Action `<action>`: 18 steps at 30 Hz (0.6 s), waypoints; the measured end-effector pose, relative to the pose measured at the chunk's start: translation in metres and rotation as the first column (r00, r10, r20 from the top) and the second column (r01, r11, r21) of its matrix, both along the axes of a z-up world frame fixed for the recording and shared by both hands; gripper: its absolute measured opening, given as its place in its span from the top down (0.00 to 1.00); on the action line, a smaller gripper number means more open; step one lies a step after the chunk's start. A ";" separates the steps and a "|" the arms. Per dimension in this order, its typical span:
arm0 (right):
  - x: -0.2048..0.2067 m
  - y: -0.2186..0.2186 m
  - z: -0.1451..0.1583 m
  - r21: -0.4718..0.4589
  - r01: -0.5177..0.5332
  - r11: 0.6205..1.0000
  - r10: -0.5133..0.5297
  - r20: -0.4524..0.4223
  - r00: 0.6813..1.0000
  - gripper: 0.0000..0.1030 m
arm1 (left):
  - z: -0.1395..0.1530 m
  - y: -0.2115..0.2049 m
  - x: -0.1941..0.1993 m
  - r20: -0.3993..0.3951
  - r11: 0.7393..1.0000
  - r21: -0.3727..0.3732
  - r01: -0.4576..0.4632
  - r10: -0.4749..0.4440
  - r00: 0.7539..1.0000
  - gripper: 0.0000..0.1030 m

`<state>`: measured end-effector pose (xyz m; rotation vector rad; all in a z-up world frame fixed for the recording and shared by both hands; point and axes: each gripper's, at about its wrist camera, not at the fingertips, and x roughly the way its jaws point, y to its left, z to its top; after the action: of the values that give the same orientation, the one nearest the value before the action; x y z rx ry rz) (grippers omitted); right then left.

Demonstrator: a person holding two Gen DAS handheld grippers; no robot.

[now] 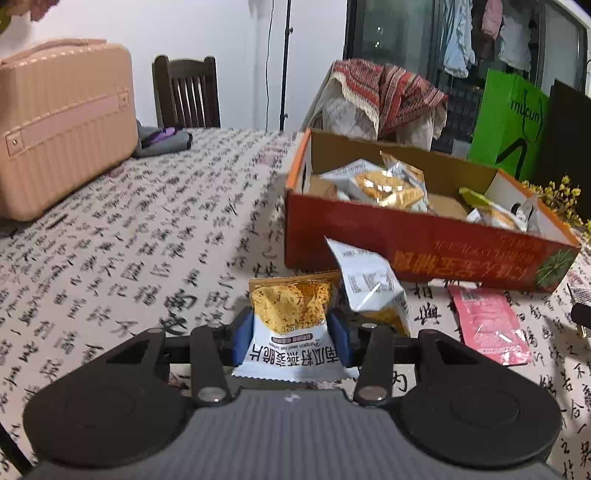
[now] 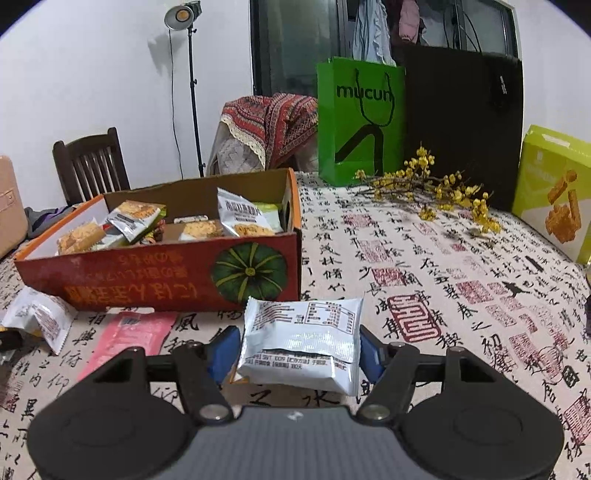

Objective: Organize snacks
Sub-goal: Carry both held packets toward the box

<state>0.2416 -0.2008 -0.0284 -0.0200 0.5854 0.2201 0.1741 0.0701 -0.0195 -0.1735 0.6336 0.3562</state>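
Blue fingers of the left gripper (image 1: 291, 334) pinched an orange snack packet (image 1: 293, 325) just before the red box (image 1: 424, 243); the right gripper (image 2: 297, 350) held a white packet (image 2: 301, 341). Both thin wrappers could slip out, or catch the box wall.

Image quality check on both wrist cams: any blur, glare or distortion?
Left wrist: motion smear on the tablecloth and orange box, while the held oat crisp packet stays sharp. Right wrist: sharper, dark fisheye corners at the top, glare on the silver packet, and the studio lamp is lit in frame.
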 end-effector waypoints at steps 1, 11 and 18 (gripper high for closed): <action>-0.001 0.001 0.002 0.001 -0.003 1.000 0.003 0.004 1.000 0.36 | 0.004 0.001 -0.002 0.012 1.000 0.002 0.000 0.000 1.000 0.56; -0.005 0.019 0.034 -0.007 -0.054 0.999 0.054 0.085 0.995 0.36 | 0.047 -0.007 -0.008 0.145 0.997 0.016 0.078 -0.080 0.986 0.56; 0.007 0.041 0.064 -0.004 -0.089 0.996 0.088 0.151 0.985 0.36 | 0.076 -0.018 0.018 0.203 0.990 0.035 0.138 -0.142 0.969 0.56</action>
<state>0.2489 -0.1602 0.0356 -0.0601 0.4331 0.3031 0.1924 0.0523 0.0567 -0.1427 0.4352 0.2052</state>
